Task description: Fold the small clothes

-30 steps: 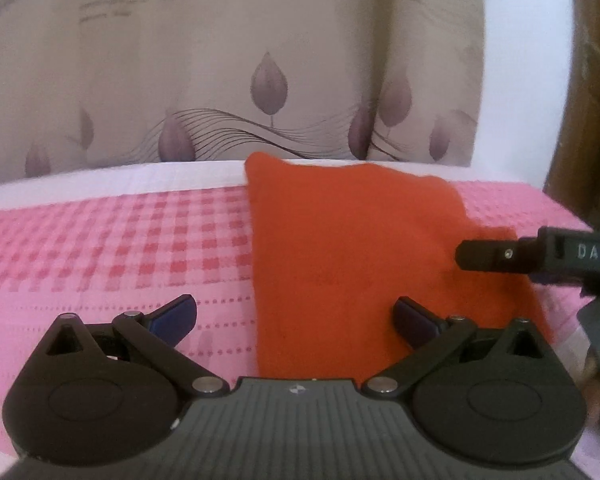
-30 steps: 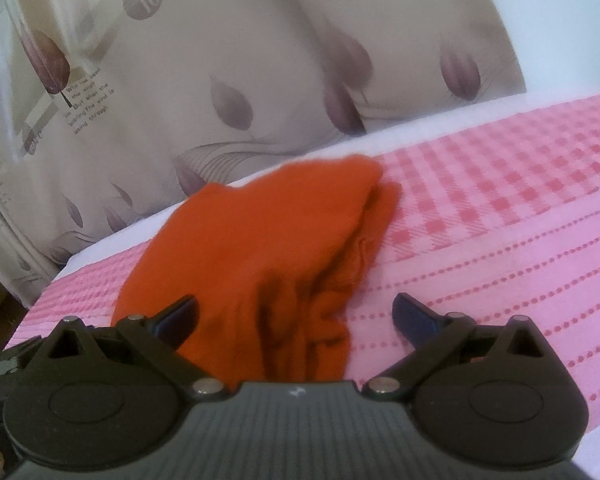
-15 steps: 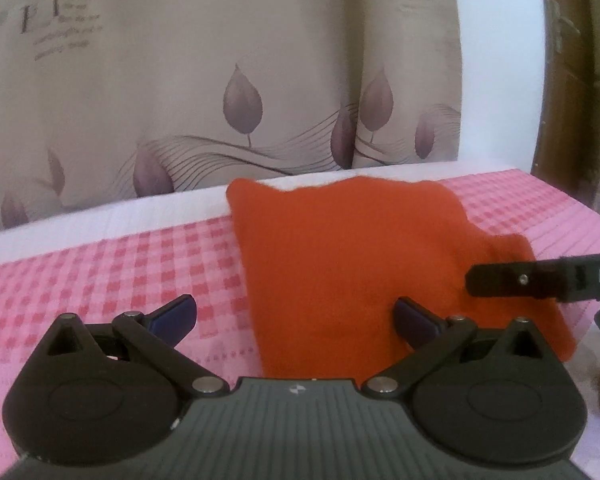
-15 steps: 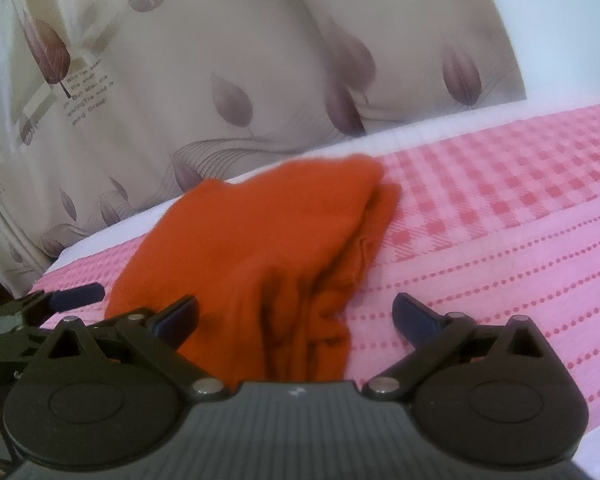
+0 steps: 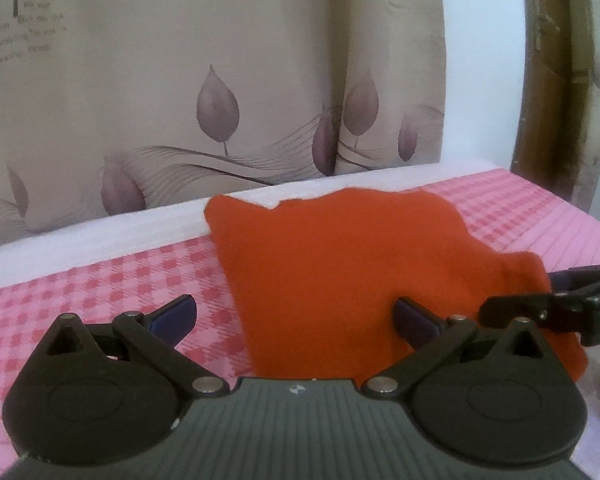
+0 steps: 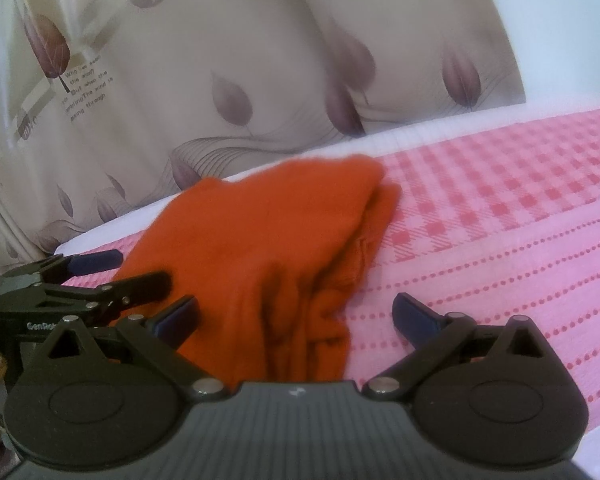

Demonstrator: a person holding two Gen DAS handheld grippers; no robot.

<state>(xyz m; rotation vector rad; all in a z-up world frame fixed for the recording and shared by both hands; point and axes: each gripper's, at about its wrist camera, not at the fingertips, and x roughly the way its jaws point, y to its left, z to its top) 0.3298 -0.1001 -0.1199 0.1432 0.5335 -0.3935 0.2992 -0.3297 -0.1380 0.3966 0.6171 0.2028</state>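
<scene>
Left wrist view: the left gripper [image 5: 296, 316] has its jaws spread wide and holds nothing; the orange garment [image 5: 352, 276] lies flat between them toward 1 o'clock, on the pink checked cloth [image 5: 112, 288]. The fabric looks matte and fuzzy, with a ragged far edge.

Right wrist view: the right gripper [image 6: 296, 316] is likewise wide open and empty; the orange garment [image 6: 268, 256], creased at its near end, lies at 11 o'clock before a leaf-print curtain [image 6: 228, 60].
</scene>
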